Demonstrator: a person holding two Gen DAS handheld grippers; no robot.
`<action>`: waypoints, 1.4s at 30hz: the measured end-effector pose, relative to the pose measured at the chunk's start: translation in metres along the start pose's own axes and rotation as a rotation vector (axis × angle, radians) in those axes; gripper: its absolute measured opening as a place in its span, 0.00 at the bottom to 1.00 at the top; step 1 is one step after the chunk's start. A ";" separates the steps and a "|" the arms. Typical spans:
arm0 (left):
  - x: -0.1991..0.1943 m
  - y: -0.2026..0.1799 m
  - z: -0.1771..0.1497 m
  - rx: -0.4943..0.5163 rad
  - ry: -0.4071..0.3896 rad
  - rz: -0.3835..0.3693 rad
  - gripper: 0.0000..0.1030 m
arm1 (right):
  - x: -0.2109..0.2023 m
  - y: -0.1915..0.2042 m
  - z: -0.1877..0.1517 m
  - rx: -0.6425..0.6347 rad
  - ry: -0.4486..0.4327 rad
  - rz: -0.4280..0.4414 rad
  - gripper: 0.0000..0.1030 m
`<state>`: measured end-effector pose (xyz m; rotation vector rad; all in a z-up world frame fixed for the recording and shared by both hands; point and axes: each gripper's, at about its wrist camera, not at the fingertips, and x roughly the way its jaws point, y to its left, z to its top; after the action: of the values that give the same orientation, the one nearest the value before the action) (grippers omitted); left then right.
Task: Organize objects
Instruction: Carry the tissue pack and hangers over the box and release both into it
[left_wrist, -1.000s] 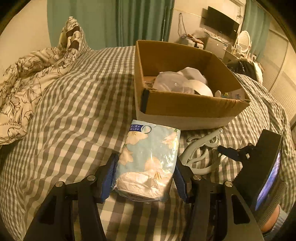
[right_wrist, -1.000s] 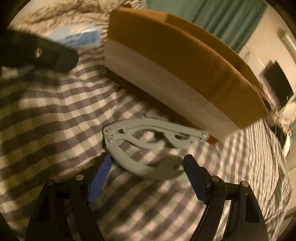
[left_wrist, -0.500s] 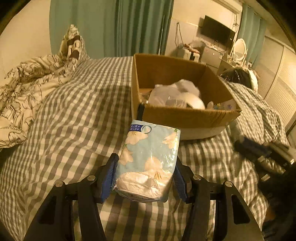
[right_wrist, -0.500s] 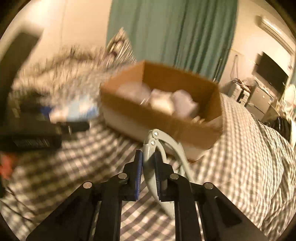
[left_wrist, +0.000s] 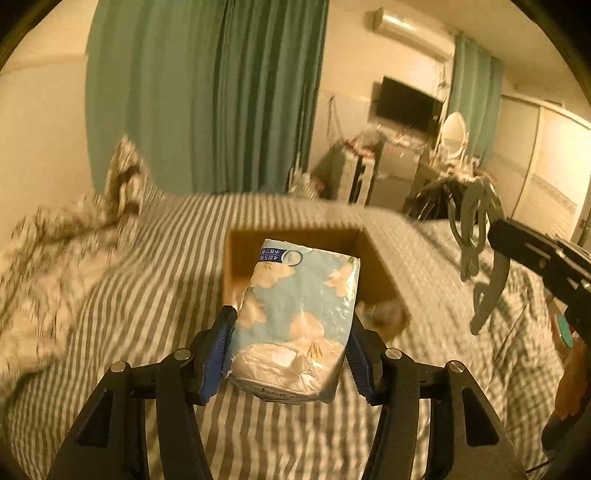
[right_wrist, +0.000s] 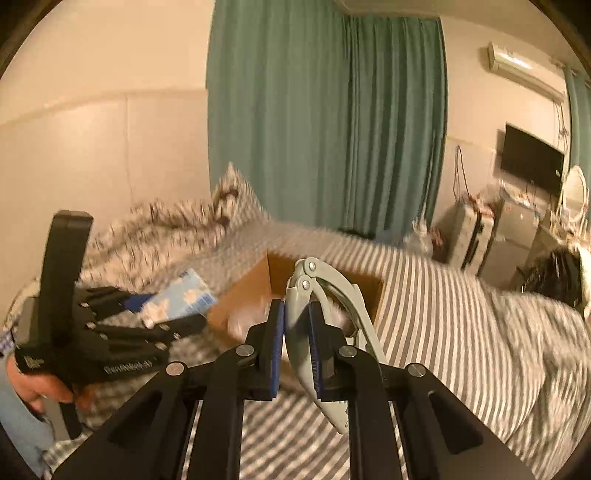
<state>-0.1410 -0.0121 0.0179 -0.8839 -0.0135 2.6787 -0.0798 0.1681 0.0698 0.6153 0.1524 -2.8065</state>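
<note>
Two grippers are both loaded above the bed (left_wrist: 110, 280). Left gripper (left_wrist: 290, 354) has its blue pads clamped on the sides of a tissue pack (left_wrist: 299, 314), a soft plastic-wrapped block, pale blue with peach flower prints, a dark blue label strip at its far end and crumpled white wrap at the near end. It hangs in the air in front of the open cardboard box (left_wrist: 236, 258), hiding much of the box's inside. Right gripper (right_wrist: 295, 332) has its fingers pinched nearly together on a grey plastic hanger (right_wrist: 332, 314), folded, with two rivets at its top joint; its curved arms run down and to the right past the pads. From the left wrist view the hanger (left_wrist: 472, 236) dangles to the right of the box, off the checked cover.
</note>
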 end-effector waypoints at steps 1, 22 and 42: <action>0.001 -0.001 0.010 -0.001 -0.014 -0.003 0.56 | -0.001 -0.002 0.016 -0.008 -0.025 0.005 0.12; 0.174 0.019 0.022 0.077 0.189 0.025 0.56 | 0.208 -0.055 0.004 0.213 0.266 -0.047 0.12; 0.049 -0.001 0.056 0.031 -0.090 0.020 1.00 | 0.072 -0.056 0.041 0.186 0.095 -0.163 0.62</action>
<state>-0.2108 0.0093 0.0349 -0.7578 0.0161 2.7271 -0.1749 0.1990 0.0791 0.8140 -0.0434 -2.9724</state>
